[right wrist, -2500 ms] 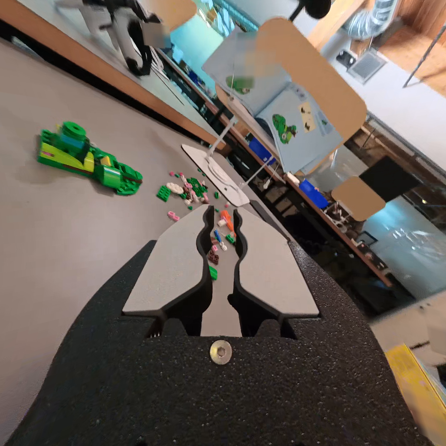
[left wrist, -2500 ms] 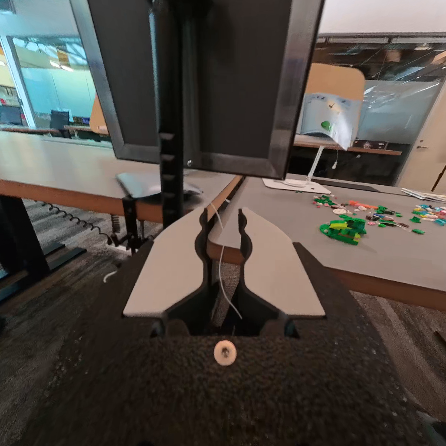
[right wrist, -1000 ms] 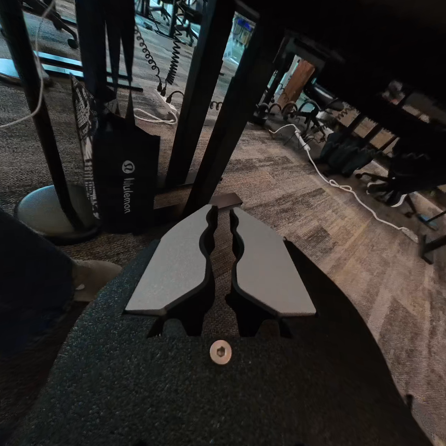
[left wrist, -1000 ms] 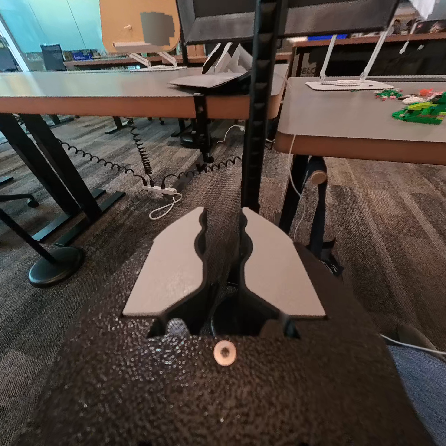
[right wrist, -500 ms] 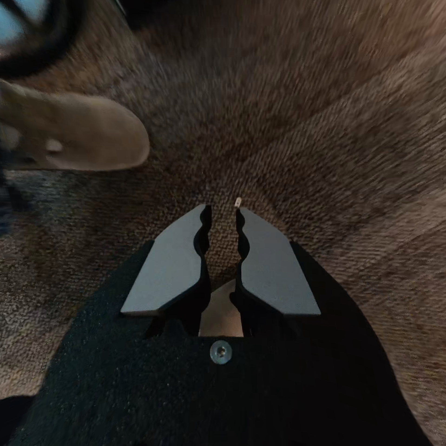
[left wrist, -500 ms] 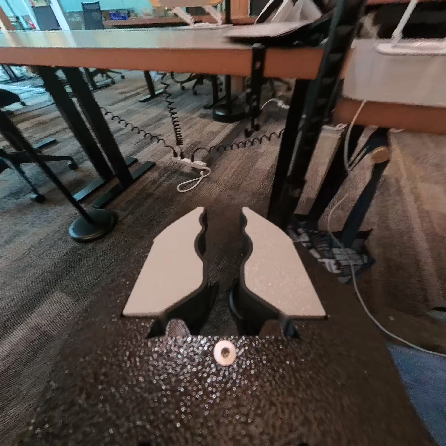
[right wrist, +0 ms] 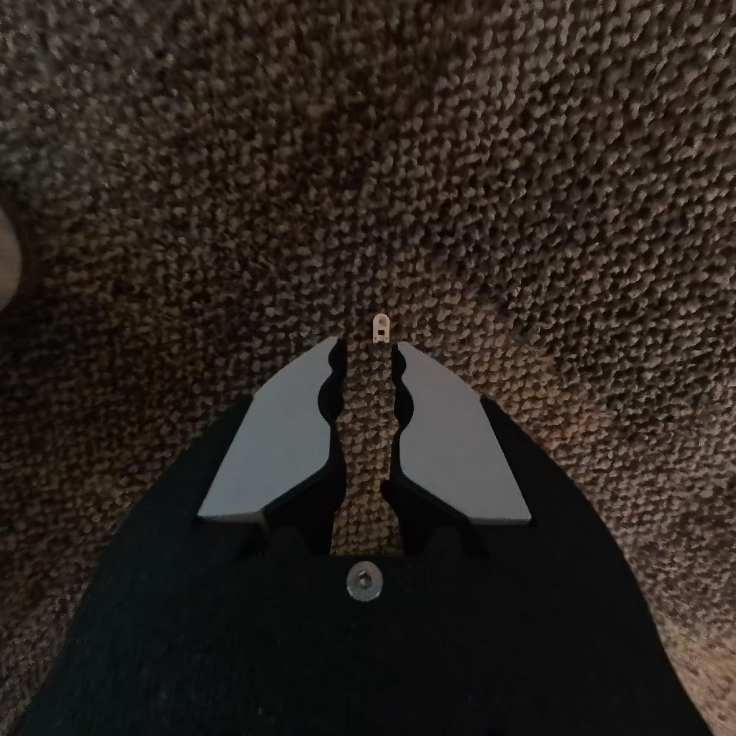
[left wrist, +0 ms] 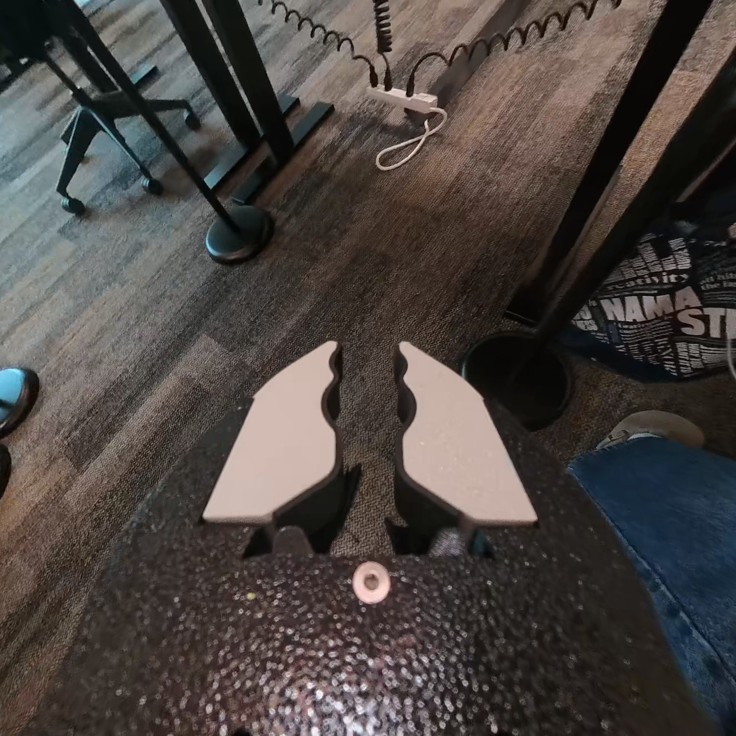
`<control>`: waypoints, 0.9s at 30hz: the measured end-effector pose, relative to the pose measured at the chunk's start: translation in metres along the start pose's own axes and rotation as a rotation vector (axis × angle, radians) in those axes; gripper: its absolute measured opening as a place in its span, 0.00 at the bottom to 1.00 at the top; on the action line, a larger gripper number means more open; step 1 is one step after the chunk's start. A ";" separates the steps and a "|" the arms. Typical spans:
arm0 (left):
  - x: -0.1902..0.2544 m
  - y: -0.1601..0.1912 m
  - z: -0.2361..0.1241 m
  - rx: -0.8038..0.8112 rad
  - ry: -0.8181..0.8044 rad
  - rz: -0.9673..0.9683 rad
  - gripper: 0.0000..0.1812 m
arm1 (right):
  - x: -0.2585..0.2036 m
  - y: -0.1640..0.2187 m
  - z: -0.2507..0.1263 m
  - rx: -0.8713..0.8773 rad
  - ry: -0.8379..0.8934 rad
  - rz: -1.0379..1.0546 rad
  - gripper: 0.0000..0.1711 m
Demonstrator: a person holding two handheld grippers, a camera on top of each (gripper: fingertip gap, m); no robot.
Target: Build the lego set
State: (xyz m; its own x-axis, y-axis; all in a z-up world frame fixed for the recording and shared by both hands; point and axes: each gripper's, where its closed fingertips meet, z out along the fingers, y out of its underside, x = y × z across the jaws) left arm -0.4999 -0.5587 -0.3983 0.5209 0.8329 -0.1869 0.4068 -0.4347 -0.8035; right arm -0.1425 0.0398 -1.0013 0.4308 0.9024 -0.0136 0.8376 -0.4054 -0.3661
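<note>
Fingers of the right gripper (right wrist: 368, 343) stand narrowly parted and empty, pointed down at the carpet (right wrist: 517, 179), where a tiny white lego piece (right wrist: 381, 328) lies just past the tips, nearer the right-hand one. Retrieving this stray part looks like the step in hand: the next move calls for easing forward, shifting slightly right, and pinching gently so it does not sink into the pile. Over bare floor beside a black table leg (left wrist: 621, 159), the left gripper (left wrist: 368, 348) hangs parted and idle.

dim carpet (left wrist: 159, 318), black desk legs (left wrist: 239, 71), perhaps a chair base (left wrist: 103, 131)
</note>
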 end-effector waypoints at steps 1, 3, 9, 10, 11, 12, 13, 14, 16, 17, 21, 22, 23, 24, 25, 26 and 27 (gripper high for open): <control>0.000 0.002 0.001 -0.009 -0.002 0.001 0.13 | 0.000 0.002 0.002 -0.004 -0.003 0.003 0.12; 0.001 0.005 0.002 -0.027 -0.004 0.017 0.13 | 0.003 0.002 0.004 -0.006 0.020 -0.009 0.11; 0.010 0.009 0.007 -0.063 0.006 0.100 0.12 | 0.008 -0.007 0.011 0.005 0.017 0.006 0.10; 0.011 0.010 0.008 -0.067 0.007 0.109 0.12 | 0.006 -0.007 0.012 -0.003 0.004 0.007 0.10; 0.012 0.010 0.009 -0.072 0.009 0.116 0.12 | 0.005 -0.006 0.014 -0.018 -0.003 0.000 0.10; 0.013 0.012 0.010 -0.077 0.010 0.122 0.12 | 0.007 -0.006 0.015 -0.021 0.013 -0.013 0.08; 0.013 0.013 0.011 -0.083 0.010 0.126 0.12 | 0.008 -0.006 0.015 -0.022 0.029 -0.028 0.07; 0.013 0.013 0.011 -0.087 0.009 0.130 0.12 | 0.008 -0.006 0.016 -0.019 0.031 -0.037 0.06; 0.013 0.014 0.012 -0.088 0.010 0.135 0.12 | 0.009 -0.006 0.016 -0.013 0.029 -0.038 0.05; 0.013 0.013 0.012 -0.087 0.010 0.134 0.12 | 0.009 -0.006 0.015 -0.011 0.023 -0.032 0.05; 0.015 0.010 0.014 -0.074 0.013 0.129 0.11 | 0.010 -0.007 0.011 -0.018 0.019 -0.039 0.05; 0.015 0.008 0.014 -0.069 0.016 0.130 0.11 | 0.009 -0.010 0.006 0.001 0.018 -0.071 0.05; 0.017 0.005 0.013 -0.057 0.020 0.131 0.11 | 0.007 -0.014 0.000 0.023 0.018 -0.112 0.05; 0.020 0.000 0.012 -0.039 0.033 0.131 0.10 | 0.004 -0.018 -0.009 0.040 0.012 -0.155 0.05; 0.024 -0.005 0.011 -0.018 0.047 0.126 0.10 | 0.001 -0.022 -0.019 0.060 0.005 -0.203 0.05; 0.028 -0.012 0.009 0.009 0.065 0.119 0.10 | -0.001 -0.027 -0.032 0.085 0.001 -0.248 0.05; 0.033 -0.019 0.007 0.039 0.086 0.109 0.10 | -0.001 -0.033 -0.046 0.104 0.004 -0.278 0.05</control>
State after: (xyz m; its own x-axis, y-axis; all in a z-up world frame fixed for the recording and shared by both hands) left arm -0.4957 -0.5207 -0.3928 0.6233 0.7484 -0.2266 0.3154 -0.5058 -0.8029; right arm -0.1550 0.0453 -0.9463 0.1909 0.9761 0.1038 0.8848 -0.1253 -0.4489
